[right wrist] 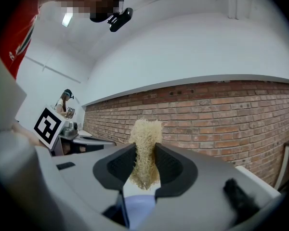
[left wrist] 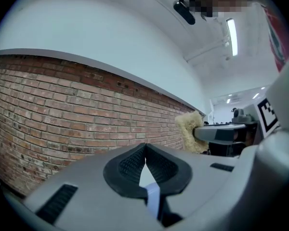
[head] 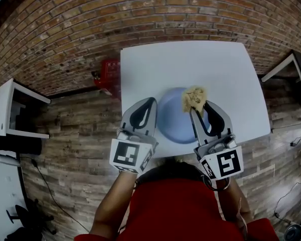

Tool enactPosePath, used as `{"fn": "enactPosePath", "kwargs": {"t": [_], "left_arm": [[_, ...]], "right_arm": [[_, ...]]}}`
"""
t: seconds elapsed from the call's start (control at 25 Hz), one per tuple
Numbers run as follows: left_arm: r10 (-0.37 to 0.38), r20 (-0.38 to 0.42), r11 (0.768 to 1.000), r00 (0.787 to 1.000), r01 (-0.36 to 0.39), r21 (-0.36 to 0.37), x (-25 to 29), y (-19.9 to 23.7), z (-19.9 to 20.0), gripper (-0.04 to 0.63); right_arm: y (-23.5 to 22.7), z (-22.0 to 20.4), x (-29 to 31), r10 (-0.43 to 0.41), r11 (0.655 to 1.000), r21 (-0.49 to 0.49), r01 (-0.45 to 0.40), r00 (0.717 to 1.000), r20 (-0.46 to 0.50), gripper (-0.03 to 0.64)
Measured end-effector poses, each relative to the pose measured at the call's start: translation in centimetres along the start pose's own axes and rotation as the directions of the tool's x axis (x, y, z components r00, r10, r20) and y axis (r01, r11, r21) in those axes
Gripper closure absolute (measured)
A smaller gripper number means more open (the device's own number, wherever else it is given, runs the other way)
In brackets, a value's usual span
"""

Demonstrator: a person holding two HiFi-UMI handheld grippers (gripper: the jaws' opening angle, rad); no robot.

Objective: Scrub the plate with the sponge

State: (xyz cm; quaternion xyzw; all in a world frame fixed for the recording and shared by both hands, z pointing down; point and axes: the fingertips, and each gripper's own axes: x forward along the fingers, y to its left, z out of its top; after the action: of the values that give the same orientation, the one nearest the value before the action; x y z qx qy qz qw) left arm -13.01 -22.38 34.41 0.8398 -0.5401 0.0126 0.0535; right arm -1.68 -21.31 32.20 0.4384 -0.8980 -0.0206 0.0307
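Note:
A pale blue plate (head: 173, 119) lies on the white table (head: 190, 67), near its front edge. My right gripper (head: 194, 105) is shut on a tan fibrous sponge (head: 194, 98), held over the plate's far right part. In the right gripper view the sponge (right wrist: 145, 150) stands pinched between the black pads, with the plate (right wrist: 139, 210) showing below. My left gripper (head: 151, 102) is shut with nothing in it, at the plate's left edge. The left gripper view shows its pads (left wrist: 130, 165) closed together, and the right gripper with the sponge (left wrist: 190, 131) off to the right.
A red crate (head: 108, 74) stands on the wooden floor left of the table. White furniture (head: 7, 114) is at the far left, another desk (head: 291, 64) at the right. A brick wall (head: 90, 24) lies beyond. The person's red top (head: 180, 210) fills the bottom.

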Motion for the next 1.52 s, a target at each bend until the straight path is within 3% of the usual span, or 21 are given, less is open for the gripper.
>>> {"fn": "enactPosePath", "kwargs": {"t": [0.24, 0.48, 0.88, 0.96, 1.16, 1.52], "left_arm": [[0.018, -0.048, 1.0, 0.999, -0.018, 0.0, 2.2, 0.0, -1.1, 0.58], [0.05, -0.138, 0.997, 0.989, -0.058, -0.055, 4.1, 1.5, -4.2, 0.58], [0.047, -0.352, 0.991, 0.935, -0.089, -0.103, 6.1, 3.0, -11.0, 0.57], [0.037, -0.39, 0.989, 0.92, -0.089, -0.115, 6.4, 3.1, -12.2, 0.48], [0.015, -0.486, 0.987, 0.874, -0.092, -0.135, 7.1, 3.2, -15.1, 0.445], [-0.069, -0.663, 0.977, 0.745, -0.085, -0.198, 6.4, 2.7, -20.9, 0.428]], "right_arm": [[-1.4, -1.7, 1.7, 0.027, 1.0, 0.002, -0.027, 0.999, -0.036, 0.497], [-2.2, -4.4, 3.8, 0.034, 0.999, 0.003, -0.034, 0.993, -0.112, 0.497], [-3.0, -9.9, 6.9, 0.009, 1.0, 0.03, 0.001, 0.945, -0.327, 0.497], [-3.1, -11.0, 7.3, 0.008, 0.999, 0.032, 0.004, 0.928, -0.371, 0.497], [-2.7, -14.5, 8.3, 0.033, 0.999, 0.044, -0.013, 0.865, -0.5, 0.497], [-0.9, -20.7, 9.2, 0.106, 0.994, 0.096, -0.056, 0.735, -0.669, 0.497]]}}
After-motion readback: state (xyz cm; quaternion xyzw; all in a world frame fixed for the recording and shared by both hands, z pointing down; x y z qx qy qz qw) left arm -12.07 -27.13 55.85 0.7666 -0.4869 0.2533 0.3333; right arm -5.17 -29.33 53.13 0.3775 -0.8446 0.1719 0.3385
